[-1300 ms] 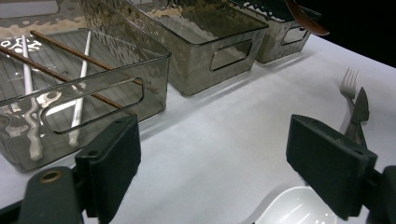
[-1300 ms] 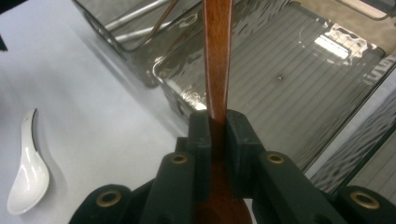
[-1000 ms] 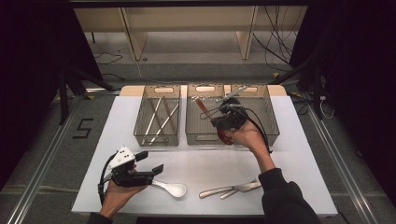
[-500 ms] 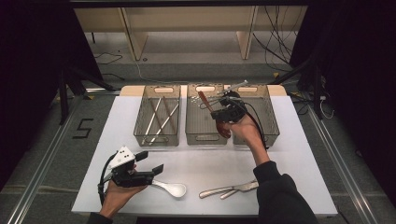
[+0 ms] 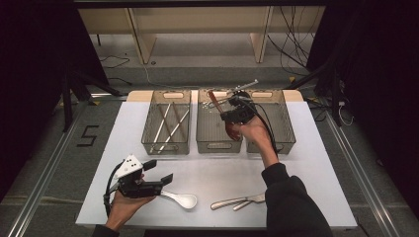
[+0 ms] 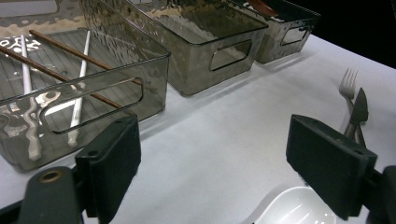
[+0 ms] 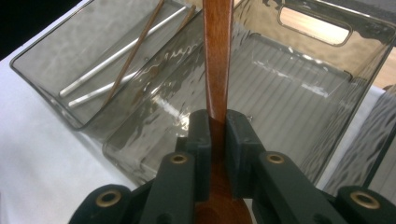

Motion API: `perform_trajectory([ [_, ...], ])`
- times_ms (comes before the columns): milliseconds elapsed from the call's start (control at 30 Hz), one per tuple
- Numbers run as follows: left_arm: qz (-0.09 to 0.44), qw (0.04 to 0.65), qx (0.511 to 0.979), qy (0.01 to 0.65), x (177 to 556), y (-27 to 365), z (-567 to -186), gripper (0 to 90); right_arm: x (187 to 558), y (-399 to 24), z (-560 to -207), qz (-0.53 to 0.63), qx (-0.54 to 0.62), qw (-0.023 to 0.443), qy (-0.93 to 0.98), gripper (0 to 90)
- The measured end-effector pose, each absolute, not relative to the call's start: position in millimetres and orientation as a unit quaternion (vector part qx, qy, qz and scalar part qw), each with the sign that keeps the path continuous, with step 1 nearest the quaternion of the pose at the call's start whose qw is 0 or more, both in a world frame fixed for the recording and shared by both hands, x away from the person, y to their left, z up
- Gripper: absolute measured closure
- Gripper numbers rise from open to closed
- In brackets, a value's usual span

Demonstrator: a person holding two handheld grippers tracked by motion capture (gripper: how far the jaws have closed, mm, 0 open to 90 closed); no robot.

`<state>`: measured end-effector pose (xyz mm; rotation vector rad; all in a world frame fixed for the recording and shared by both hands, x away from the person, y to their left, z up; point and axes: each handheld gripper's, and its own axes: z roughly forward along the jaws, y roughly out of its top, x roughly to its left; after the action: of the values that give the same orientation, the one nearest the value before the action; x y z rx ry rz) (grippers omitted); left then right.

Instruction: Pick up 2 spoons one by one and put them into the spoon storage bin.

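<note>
On the bench (image 5: 316, 163), left to right: left tool (image 5: 157, 172), jaws spread, by a white spoon (image 5: 182, 199); left bin (image 5: 167, 129) with chopsticks (image 5: 168, 127); right tool (image 5: 228, 117) pinching a wooden spoon (image 7: 218, 56) over the middle bin (image 5: 217, 140); fork and knife (image 5: 239, 201) near front.

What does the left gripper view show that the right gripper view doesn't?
Left gripper view: a white spoon between its open jaws, plus a fork and knife lying on the white table. Right gripper view: a wooden spoon clamped in the right gripper, held over the middle bin. Both: the bin with chopsticks and that middle bin.
</note>
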<state>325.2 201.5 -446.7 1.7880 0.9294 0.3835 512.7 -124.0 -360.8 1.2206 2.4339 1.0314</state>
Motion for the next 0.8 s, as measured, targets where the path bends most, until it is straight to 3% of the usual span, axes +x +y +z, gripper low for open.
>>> perform_trajectory([
  [800, 0.16, 0.518, 0.746, 0.387, 325.1, 201.5, -446.8, 17.7, 533.5, -122.4, -378.9, 0.335, 0.441, 0.126, 0.823, 81.7],
])
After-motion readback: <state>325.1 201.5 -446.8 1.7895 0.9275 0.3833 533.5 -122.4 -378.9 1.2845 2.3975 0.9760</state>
